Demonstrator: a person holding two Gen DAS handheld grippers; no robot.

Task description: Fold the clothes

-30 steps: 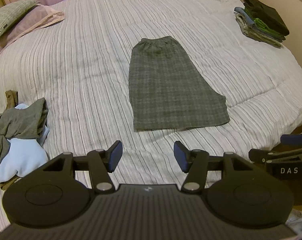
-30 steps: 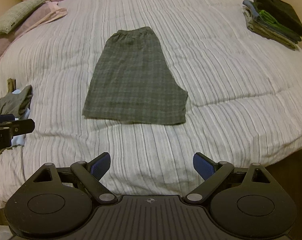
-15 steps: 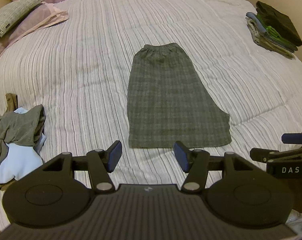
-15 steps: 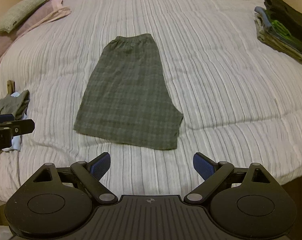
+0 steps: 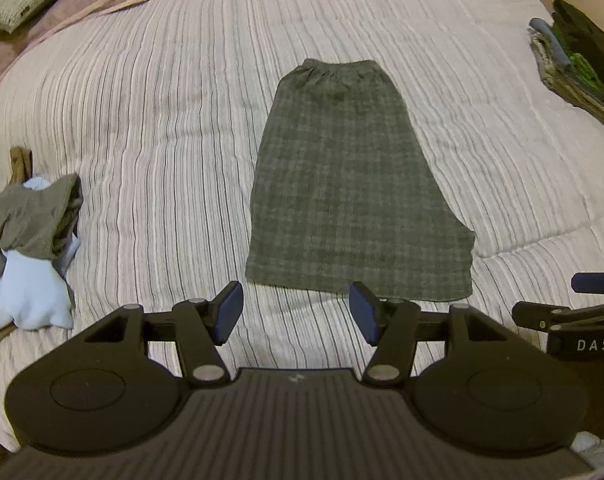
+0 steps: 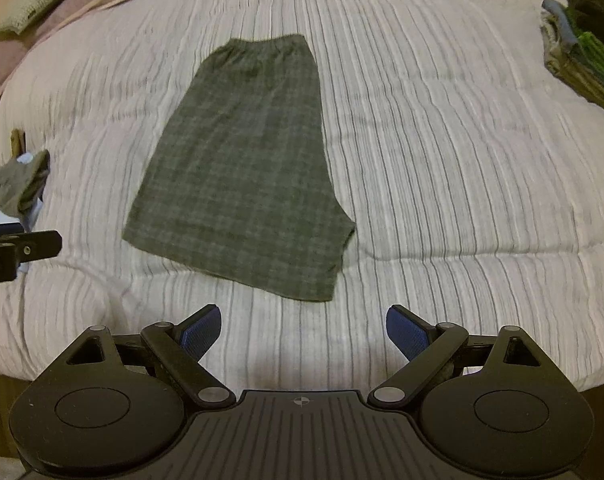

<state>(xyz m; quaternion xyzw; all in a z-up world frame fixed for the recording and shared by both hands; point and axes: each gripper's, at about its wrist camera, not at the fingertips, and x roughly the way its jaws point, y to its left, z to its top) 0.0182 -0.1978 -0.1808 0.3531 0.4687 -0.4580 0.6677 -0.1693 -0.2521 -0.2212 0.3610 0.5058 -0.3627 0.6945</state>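
Shorts (image 5: 354,196) lie flat at the centre of the left view, already halved lengthwise on the striped bedspread (image 5: 161,120), waistband toward the top. The left gripper (image 5: 295,312) hovers just short of the hem, its jaws wide apart and holding nothing. A folded stack (image 5: 574,64) sits at the upper right, so some pieces look done; a rumpled heap (image 5: 25,248) at the left edge still waits. No basket or bin shows. In the right view the shorts (image 6: 245,176) sit left of centre, and the right gripper (image 6: 304,334) hangs below the hem, spread wide and empty too. A crosswise fold seems to remain.
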